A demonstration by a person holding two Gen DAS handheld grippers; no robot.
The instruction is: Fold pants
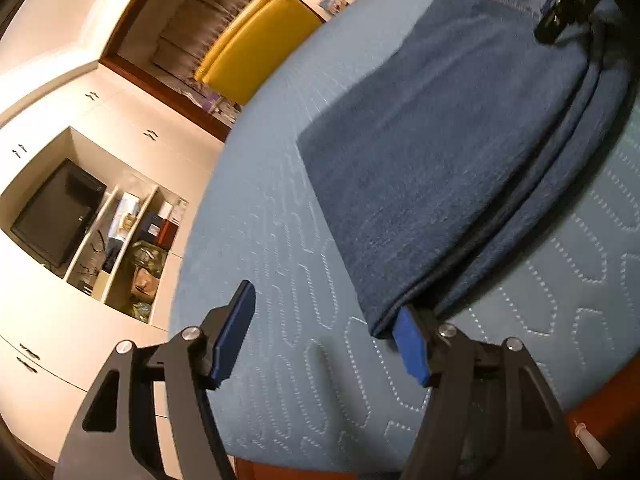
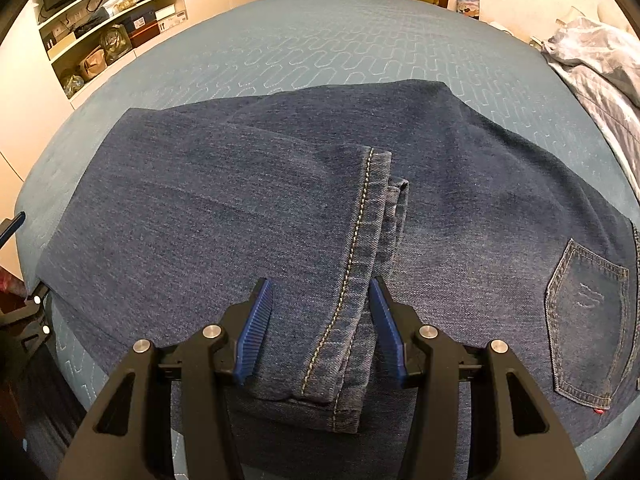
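Left tongs (image 1: 324, 334): released, jaws wide apart, one blue pad (image 1: 412, 346) tucked at the folded corner of the pants (image 1: 452, 152), the other clear over the quilt; nothing pinched between them. Right tongs (image 2: 320, 330): jaws half-spread astride the stitched leg hems (image 2: 360, 264), pads just beside the cloth on either side, not visibly pressing it; released. Pants: dark blue denim, lying folded on the bed (image 2: 320, 40), legs doubled back over the seat. Right wrist view alone showed the hems, the back pocket (image 2: 586, 328) with a small red tag, and a crumpled pale sheet (image 2: 600, 64) at the bed's far right edge. Left wrist view alone showed the layered fold edge side-on, a yellow headboard (image 1: 260, 40), and white cupboards holding a dark television (image 1: 56, 212) and cluttered shelves (image 1: 132, 248). Bed cover: teal, quilted in looping stitch.
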